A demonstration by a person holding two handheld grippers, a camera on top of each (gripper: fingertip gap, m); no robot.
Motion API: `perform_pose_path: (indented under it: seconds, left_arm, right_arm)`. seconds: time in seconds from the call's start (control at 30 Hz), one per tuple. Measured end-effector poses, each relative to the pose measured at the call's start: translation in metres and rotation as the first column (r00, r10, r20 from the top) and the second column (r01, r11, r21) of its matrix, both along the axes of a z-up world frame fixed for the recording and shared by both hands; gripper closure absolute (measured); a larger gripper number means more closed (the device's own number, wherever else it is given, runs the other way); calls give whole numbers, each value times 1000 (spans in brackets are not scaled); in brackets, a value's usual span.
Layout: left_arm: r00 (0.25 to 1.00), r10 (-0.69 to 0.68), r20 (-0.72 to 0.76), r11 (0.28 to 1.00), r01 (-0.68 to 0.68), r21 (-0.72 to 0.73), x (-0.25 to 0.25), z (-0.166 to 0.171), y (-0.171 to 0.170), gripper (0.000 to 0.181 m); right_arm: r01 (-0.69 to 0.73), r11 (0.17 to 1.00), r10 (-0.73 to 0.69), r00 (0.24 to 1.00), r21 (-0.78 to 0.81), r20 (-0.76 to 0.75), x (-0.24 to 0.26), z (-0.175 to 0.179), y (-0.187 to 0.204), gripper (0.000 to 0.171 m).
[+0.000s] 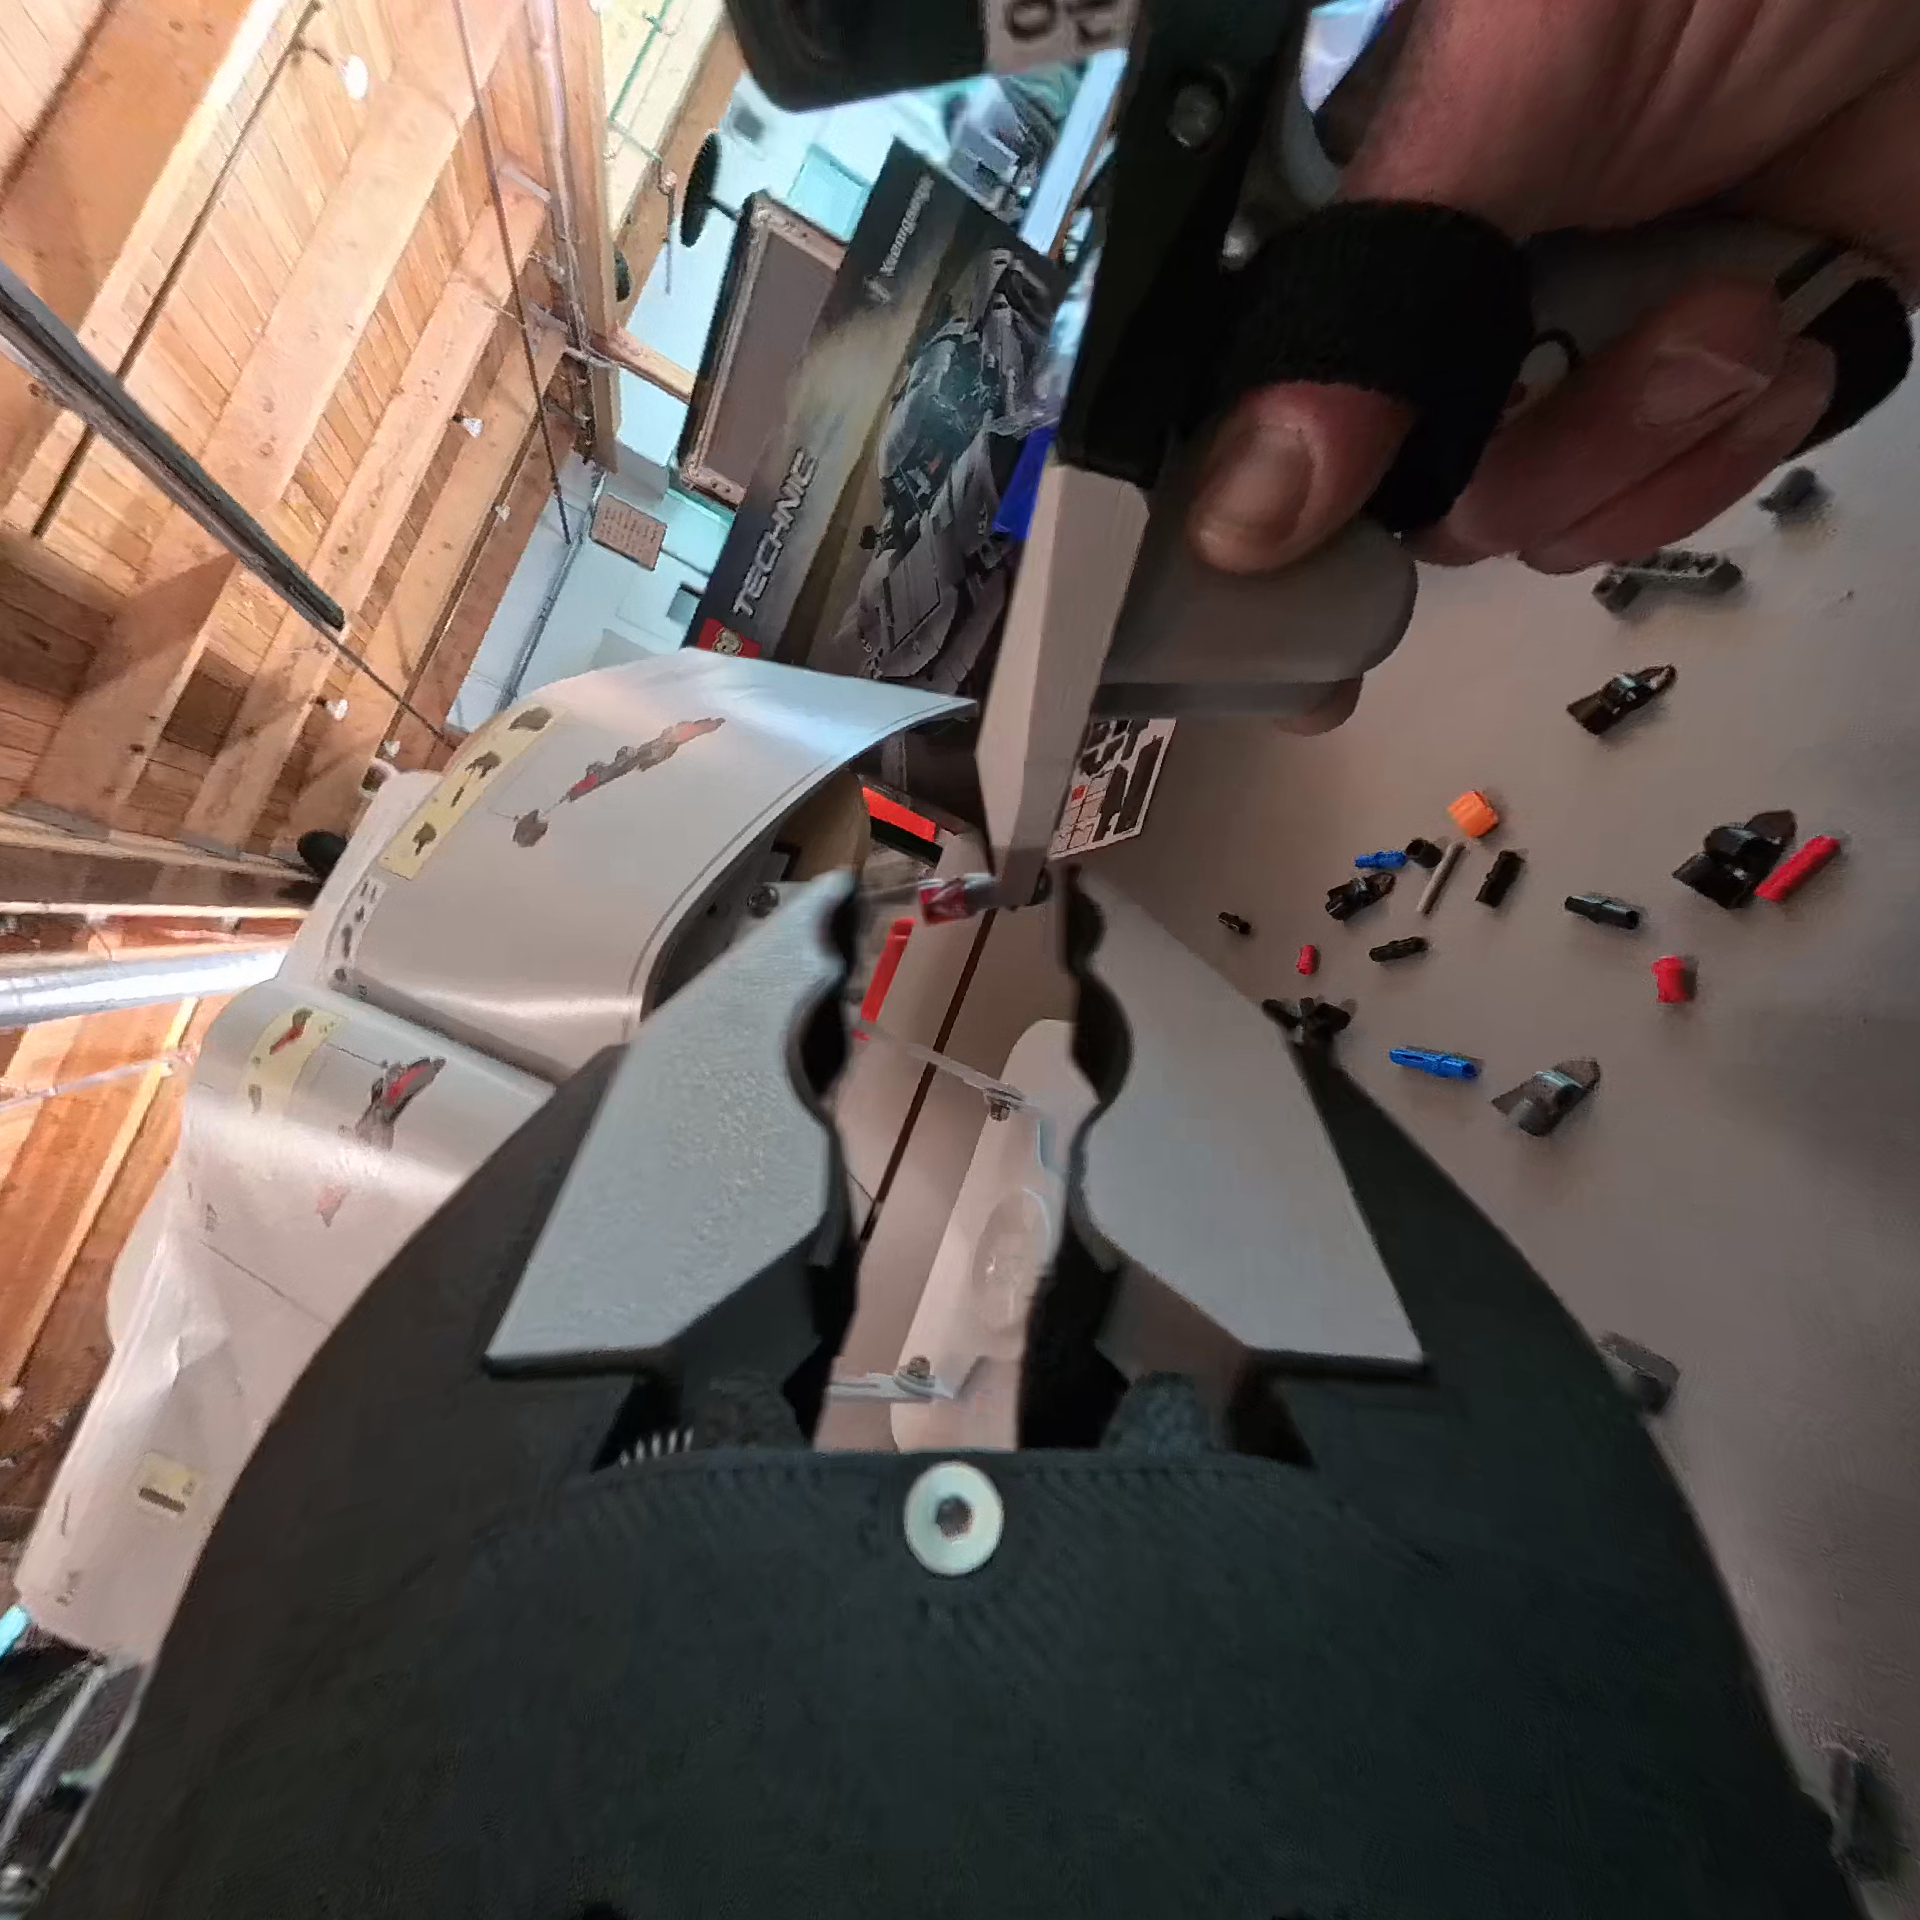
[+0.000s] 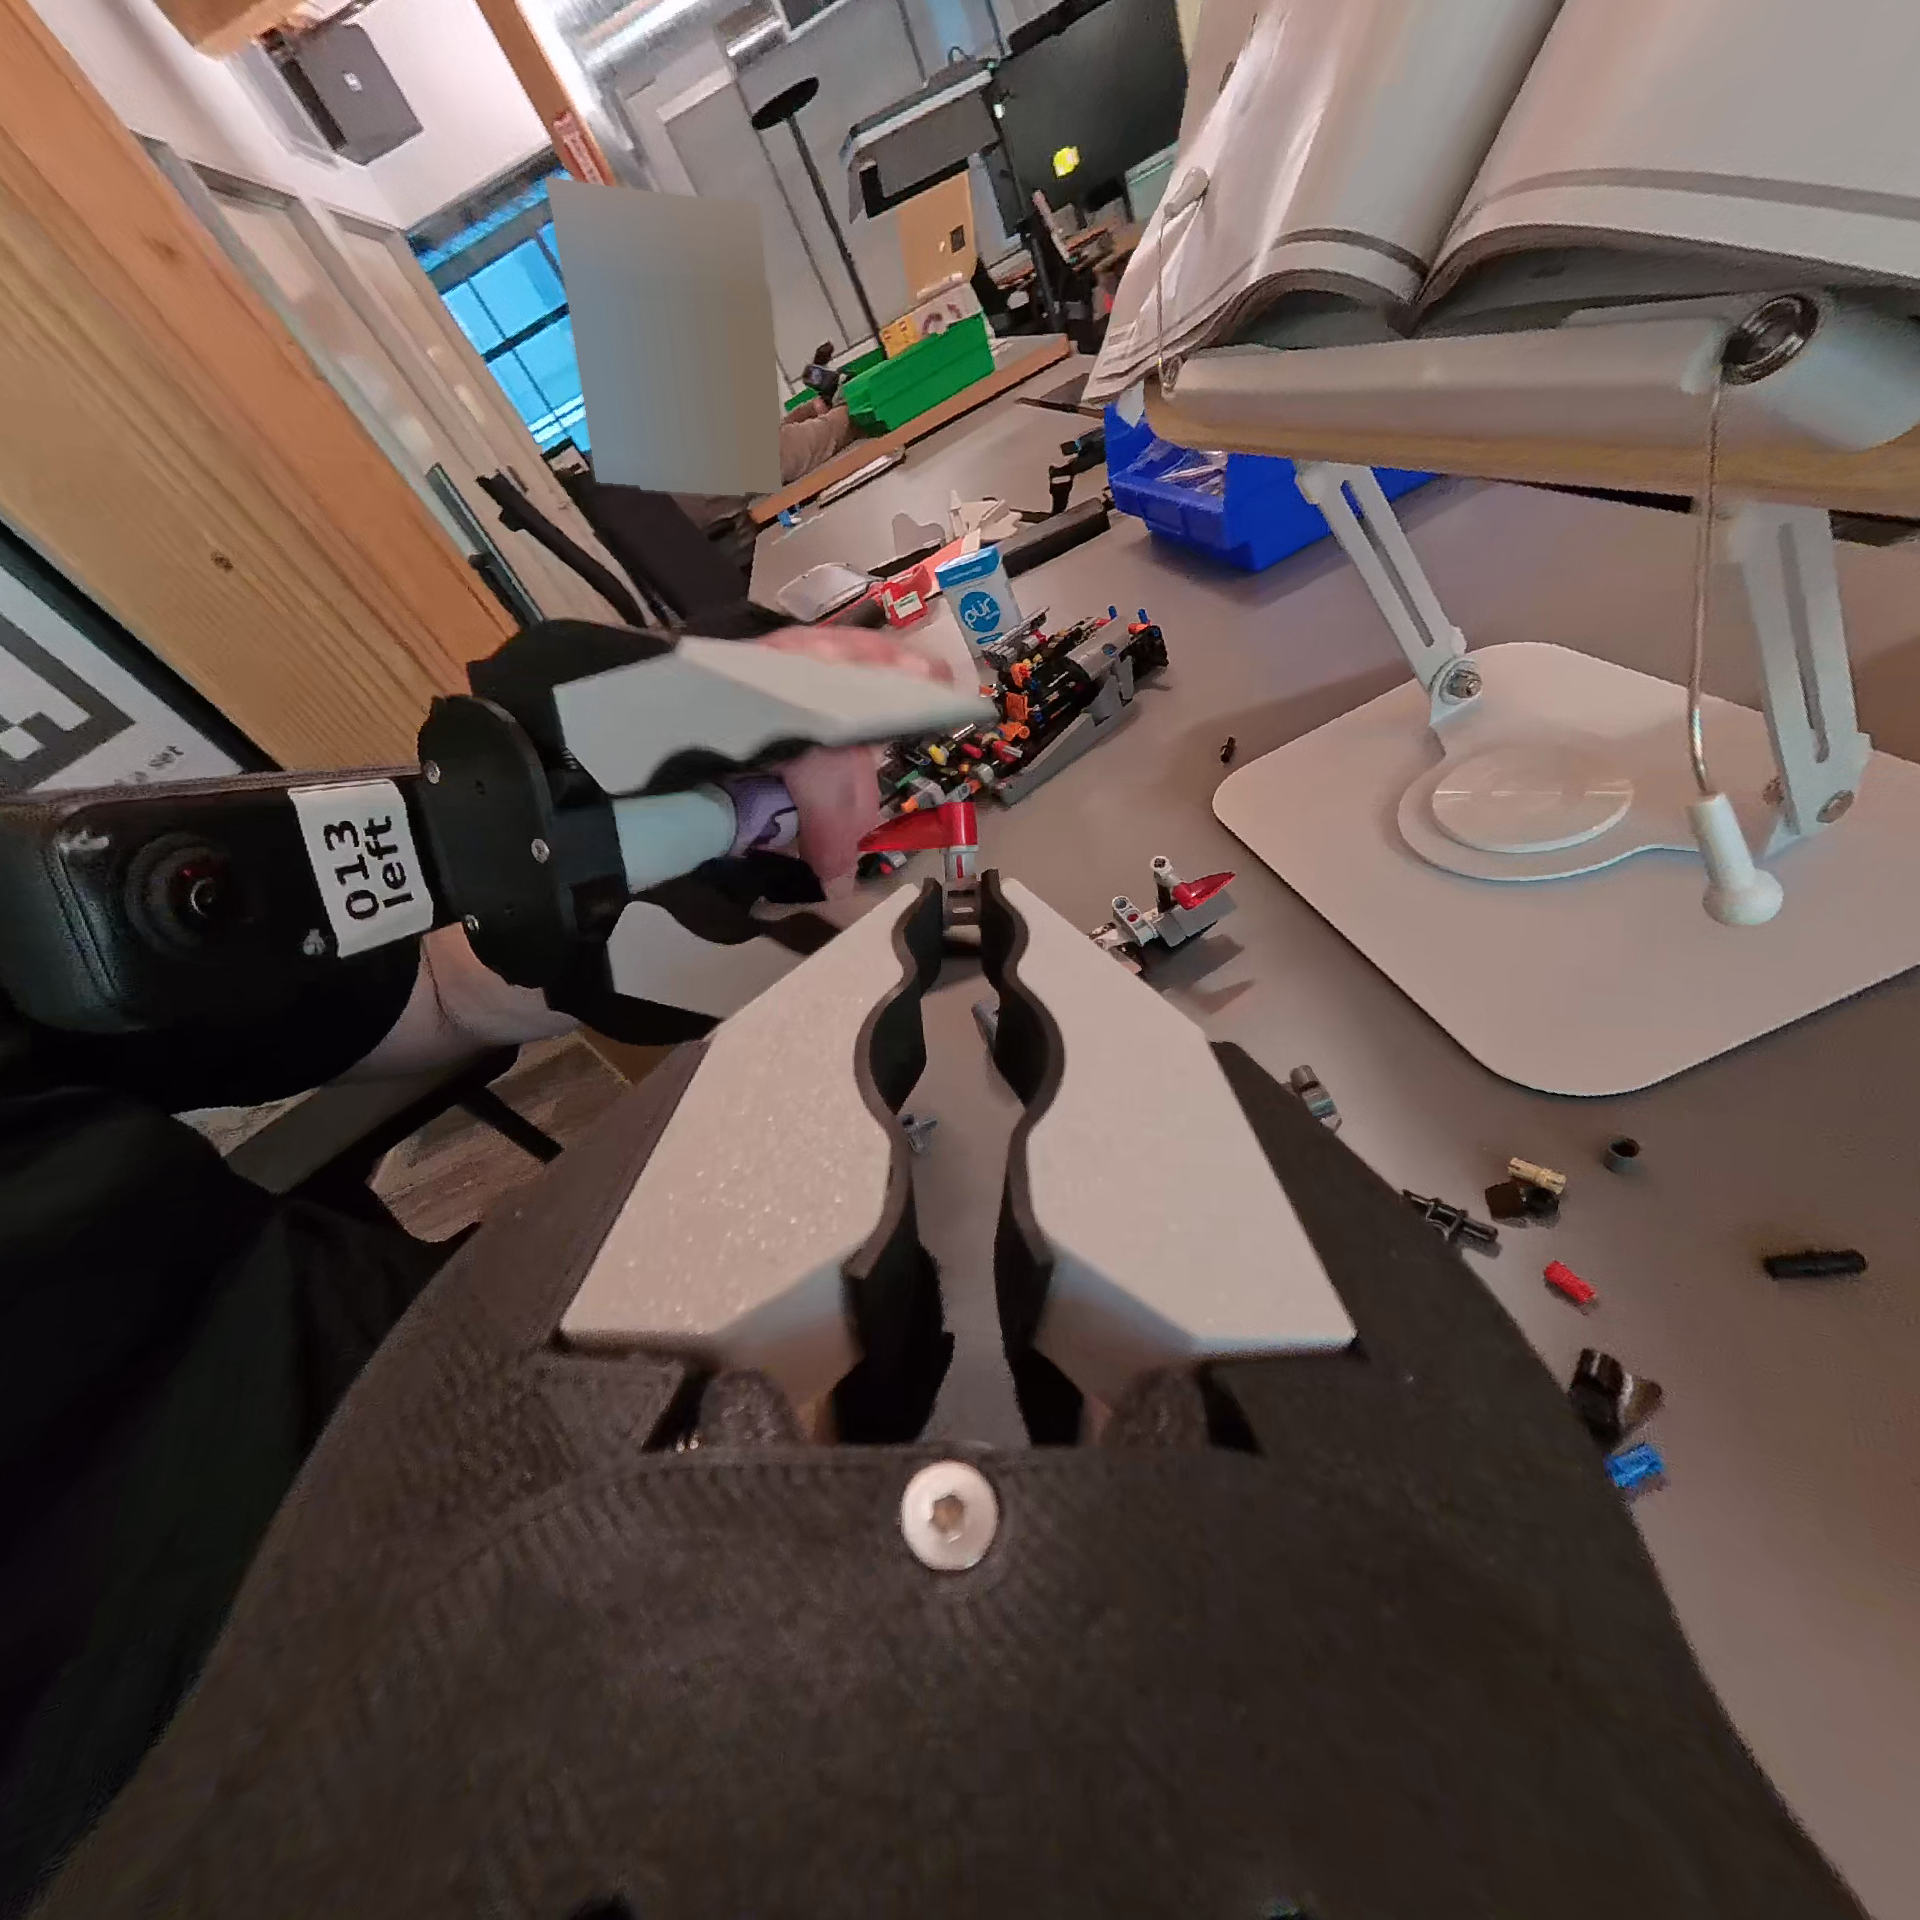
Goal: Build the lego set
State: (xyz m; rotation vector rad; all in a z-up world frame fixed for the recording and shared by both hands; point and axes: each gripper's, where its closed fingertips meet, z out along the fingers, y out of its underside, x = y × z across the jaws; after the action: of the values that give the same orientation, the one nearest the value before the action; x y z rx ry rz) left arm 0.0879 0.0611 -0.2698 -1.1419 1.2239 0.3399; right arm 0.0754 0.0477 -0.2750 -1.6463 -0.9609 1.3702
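Grey matte tabletop [image 2: 1455, 1195] everywhere, and it's being littered with small loose lego pins [image 1: 1434, 1062] in black, red and blue. Right in the middle, a small red and grey lego piece [image 2: 951, 847] is being held above the table; its long axis is running straight out from the right gripper [image 2: 961, 904], whose scalloped grey fingers are being clamped on its grey end. The red wedge end is being pointed toward the left gripper [image 1: 961, 904]. From the left wrist view the piece's red tip [image 1: 951, 899] is sitting at that gripper's fingertips, but whether it's actually being pinched there can't be told; most of the piece is being hidden. An open instruction booklet [image 1: 582, 894] is being propped on a white stand [image 2: 1538, 831].
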Motion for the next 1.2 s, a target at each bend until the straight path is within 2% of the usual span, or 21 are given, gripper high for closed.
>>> perform_pose_path:
  seconds: [0.03,0.07,0.2,0.33,0.43,0.53,0.63,0.8,0.9,1.03,1.2]
  left_arm:
    - [1000,4,12,1000,-4,-25,-4,0,-1,128]
    - [999,12,42,998,-9,-61,-10,2,-2,125]
    - [996,16,83,990,-4,-140,-35,4,-10,138]
    - [996,33,81,967,-11,-254,-60,-7,-21,141]
    - [994,20,109,942,18,-334,-77,-14,-36,142]
    - [995,16,102,910,27,-413,-90,-30,-52,145]
    - [997,38,61,904,-8,-428,-107,-45,-59,147]
    - [985,35,168,852,59,-520,-114,-59,-64,147]
    - [970,35,239,892,78,-446,-109,-51,-60,143]
    - [966,-11,257,966,76,-246,-100,-28,-58,154]
    - [981,-63,182,979,96,-178,-87,-31,-57,162]
  right_arm:
    - [-15,1000,15,1000,-10,-8,1,0,3,167]
    - [-13,1000,13,1000,-2,-10,3,0,8,167]
    - [-44,989,35,997,144,63,6,-3,10,167]
    - [-134,942,72,976,308,206,-6,-8,-9,167]
    - [-205,905,80,942,372,325,-19,-18,-23,166]
    - [-301,875,123,896,379,426,-32,-31,-41,167]
    - [-315,876,98,858,365,505,-42,-44,-43,166]
    - [-258,920,100,883,296,459,-56,-40,-45,166]
    - [-137,978,74,932,157,355,-63,-32,-38,166]
    - [-39,995,60,972,-93,229,-67,-35,-34,167]
    - [5,993,25,967,-116,253,-70,-45,-37,167]
